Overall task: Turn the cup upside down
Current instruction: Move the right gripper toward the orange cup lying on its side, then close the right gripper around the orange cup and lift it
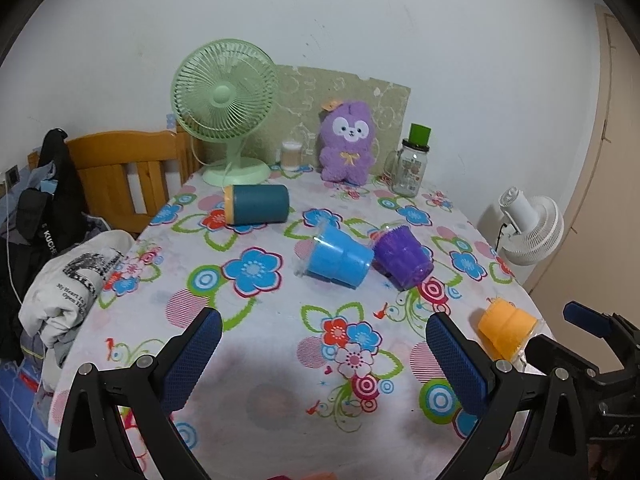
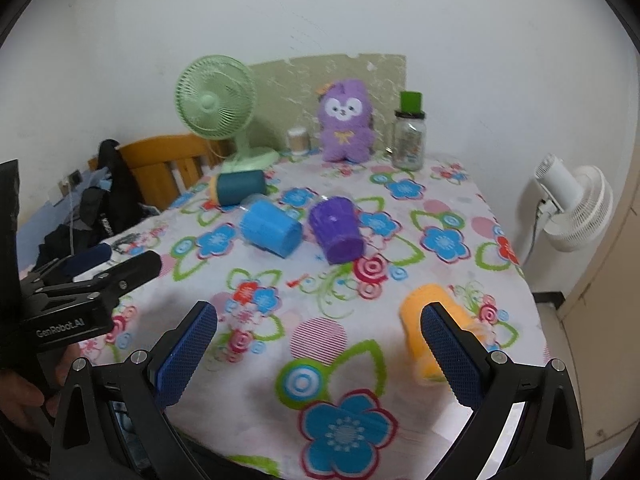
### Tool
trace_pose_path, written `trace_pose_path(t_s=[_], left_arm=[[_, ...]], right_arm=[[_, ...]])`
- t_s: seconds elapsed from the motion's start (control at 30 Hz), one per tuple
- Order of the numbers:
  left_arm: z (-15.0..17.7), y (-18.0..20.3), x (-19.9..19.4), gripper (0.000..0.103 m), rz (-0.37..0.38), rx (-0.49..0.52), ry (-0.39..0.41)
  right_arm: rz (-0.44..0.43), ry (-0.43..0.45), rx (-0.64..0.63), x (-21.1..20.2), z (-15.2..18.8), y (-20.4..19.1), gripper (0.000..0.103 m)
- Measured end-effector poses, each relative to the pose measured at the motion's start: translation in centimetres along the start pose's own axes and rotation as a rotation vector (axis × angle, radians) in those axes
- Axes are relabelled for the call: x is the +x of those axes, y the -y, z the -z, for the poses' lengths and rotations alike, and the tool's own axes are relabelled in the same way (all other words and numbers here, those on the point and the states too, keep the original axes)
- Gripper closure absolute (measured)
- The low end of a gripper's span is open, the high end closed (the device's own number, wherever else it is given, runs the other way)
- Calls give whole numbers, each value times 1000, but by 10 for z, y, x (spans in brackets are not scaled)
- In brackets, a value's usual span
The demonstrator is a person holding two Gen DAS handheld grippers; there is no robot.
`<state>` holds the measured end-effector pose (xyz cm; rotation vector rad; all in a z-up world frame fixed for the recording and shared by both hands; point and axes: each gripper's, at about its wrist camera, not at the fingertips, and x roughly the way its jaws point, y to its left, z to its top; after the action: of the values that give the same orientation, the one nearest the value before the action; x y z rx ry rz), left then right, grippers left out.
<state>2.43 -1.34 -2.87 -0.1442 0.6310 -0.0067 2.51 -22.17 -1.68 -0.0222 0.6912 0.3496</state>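
Four plastic cups lie on their sides on the desk [image 1: 280, 340]: a dark teal cup [image 1: 258, 204] near the back, a blue cup [image 1: 338, 258] and a purple cup [image 1: 402, 256] touching each other mid-desk, and an orange cup [image 2: 434, 330] at the near right edge. The orange cup sits just beyond the right claw [image 2: 320, 356], partly behind its right finger; which cup is meant I cannot tell, though this one seems likeliest. Both the right claw and the left claw [image 1: 324, 360] hang spread wide with nothing in them. The cups look light, stiff and smooth, likely to roll or skid on a nudge, so I would pinch across the wall mid-body. The flowered cloth on the desk looks soft and a little wrinkled. At the back stand a green fan [image 1: 226, 108], a purple plush toy [image 1: 348, 142] and a glass jar [image 1: 412, 164]; a white fan [image 2: 572, 208] stands to the right.
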Motion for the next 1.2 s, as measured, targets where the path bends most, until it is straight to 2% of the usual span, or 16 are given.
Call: trace_pose_path(t_s=[0.4, 0.83, 1.2], left_arm=[[0, 32, 47, 0, 52, 44, -78], [2, 82, 98, 0, 94, 144, -167], [6, 88, 123, 0, 79, 157, -217]], right_arm=[[110, -96, 15, 29, 3, 47, 0], [169, -215, 15, 69, 0, 96, 0], [59, -413, -124, 110, -22, 110, 0]])
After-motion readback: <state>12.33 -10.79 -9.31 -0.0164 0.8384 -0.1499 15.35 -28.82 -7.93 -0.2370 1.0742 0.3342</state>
